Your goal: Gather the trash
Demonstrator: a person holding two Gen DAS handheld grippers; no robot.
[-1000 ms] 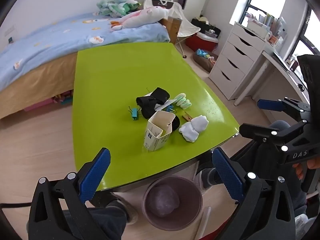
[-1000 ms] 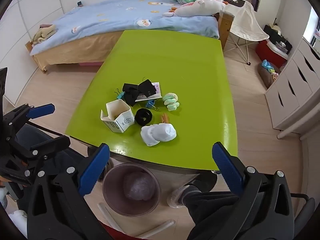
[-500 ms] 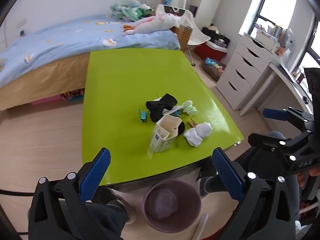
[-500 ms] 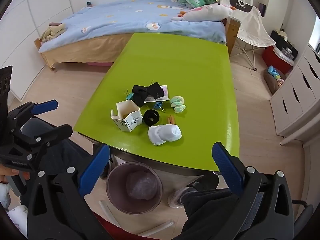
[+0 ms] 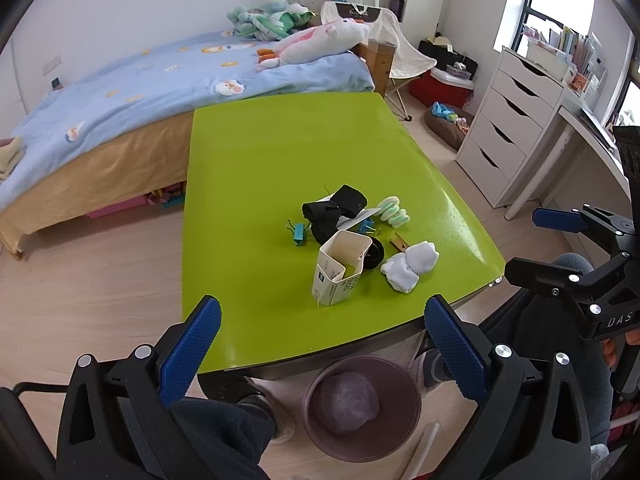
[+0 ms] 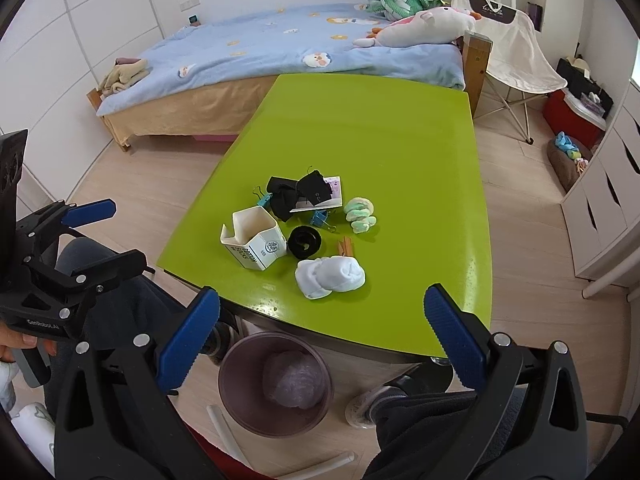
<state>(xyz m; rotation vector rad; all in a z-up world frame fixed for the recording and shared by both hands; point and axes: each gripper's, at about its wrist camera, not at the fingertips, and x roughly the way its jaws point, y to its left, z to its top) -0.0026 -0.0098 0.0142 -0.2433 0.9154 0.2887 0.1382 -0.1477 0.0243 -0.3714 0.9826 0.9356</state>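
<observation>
A green table (image 5: 256,168) (image 6: 400,152) holds a small pile near its front edge: an open white carton (image 5: 340,268) (image 6: 256,242), black cloth (image 5: 334,212) (image 6: 296,194), a white sock bundle (image 5: 410,266) (image 6: 330,272), a black ring (image 6: 305,242), blue binder clips (image 5: 298,234), a wooden peg (image 6: 346,247) and a pale green scrunchie (image 5: 394,212) (image 6: 360,214). A purple bin (image 5: 362,404) (image 6: 276,384) with crumpled plastic stands on the floor under the front edge. My left gripper (image 5: 320,352) and right gripper (image 6: 320,332) are both open and empty, held above the bin, short of the pile.
A bed (image 5: 160,92) with blue cover and plush toys stands beyond the table. A white drawer unit (image 5: 516,132) and desk are on the right. A folding chair (image 6: 516,52) stands by the bed's end. The person's legs are below the table edge.
Both grippers have pulled back and lifted slightly, so the table and pile look farther away. Both stay open; nothing on the table has moved.
</observation>
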